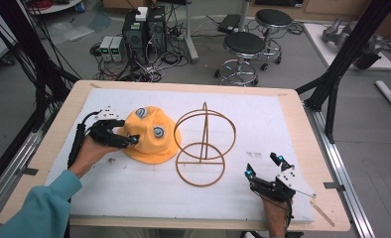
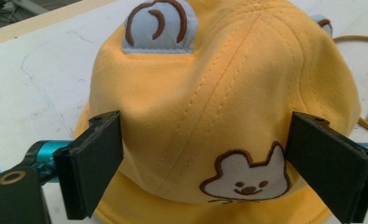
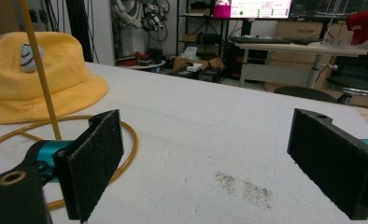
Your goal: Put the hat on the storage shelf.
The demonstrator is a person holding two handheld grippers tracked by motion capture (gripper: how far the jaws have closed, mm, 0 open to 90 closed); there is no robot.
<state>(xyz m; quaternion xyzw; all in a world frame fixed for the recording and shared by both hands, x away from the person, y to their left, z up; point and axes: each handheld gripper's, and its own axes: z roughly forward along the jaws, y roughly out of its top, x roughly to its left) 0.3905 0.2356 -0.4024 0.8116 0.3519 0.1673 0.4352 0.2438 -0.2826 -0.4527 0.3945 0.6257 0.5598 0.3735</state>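
A yellow bucket hat [image 1: 151, 141] with blue ear patches and a white bear face lies on the white mat, left of centre. Just right of it stands a golden wire stand [image 1: 204, 144], made of a ring base, an upright pole and a hoop. My left gripper [image 1: 126, 132] is at the hat's left side and open; in the left gripper view its jaws straddle the hat [image 2: 210, 93] without pinching it. My right gripper [image 1: 263, 165] hovers open near the front right, nothing between its jaws. The right gripper view has the hat [image 3: 37, 79] and the stand's base ring [image 3: 126, 135] off to the left.
The white foam mat [image 1: 134, 188] covers a wooden table [image 1: 302, 129]. A dark smudge [image 3: 245, 186] marks the mat near my right gripper. Beyond the far edge are stools [image 1: 243, 47], computer boxes [image 1: 144, 29] and cables. Black frame legs [image 1: 332, 84] stand at both sides.
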